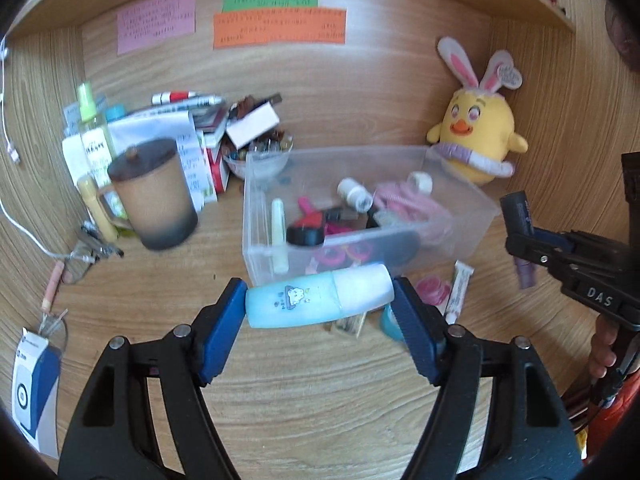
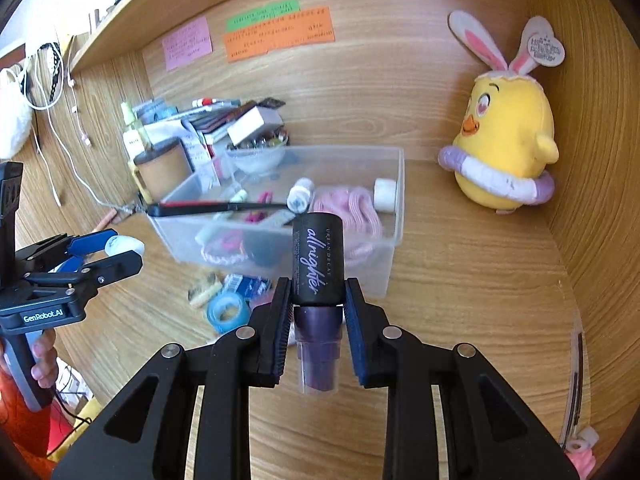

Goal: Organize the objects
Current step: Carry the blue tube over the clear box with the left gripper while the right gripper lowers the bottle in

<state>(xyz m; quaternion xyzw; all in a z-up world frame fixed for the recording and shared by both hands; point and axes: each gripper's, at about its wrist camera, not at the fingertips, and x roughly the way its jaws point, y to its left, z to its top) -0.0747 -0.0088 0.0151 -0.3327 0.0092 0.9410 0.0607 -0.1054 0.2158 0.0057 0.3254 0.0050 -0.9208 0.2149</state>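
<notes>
At the desk's (image 1: pixel 320 392) left edge I see a white and blue box (image 1: pixel 34 384), then a brown mug (image 1: pixel 154 196) with a dark lid in front of a heap of bottles and papers toward the back left corner. My left gripper (image 1: pixel 320 300) pinches a blue bottle (image 1: pixel 318 300) with a white cap sideways between its pads, held just in front of the clear bin (image 1: pixel 360 236) in the middle of the desk. A blue tape roll (image 2: pixel 226 312) lies on the desk near the bin's front wall. My right gripper (image 2: pixel 316 308) clamps a dark spray bottle (image 2: pixel 318 276), cap pointing away, in front of the bin. A yellow plush chick (image 2: pixel 508 136) sits in the back right corner.
</notes>
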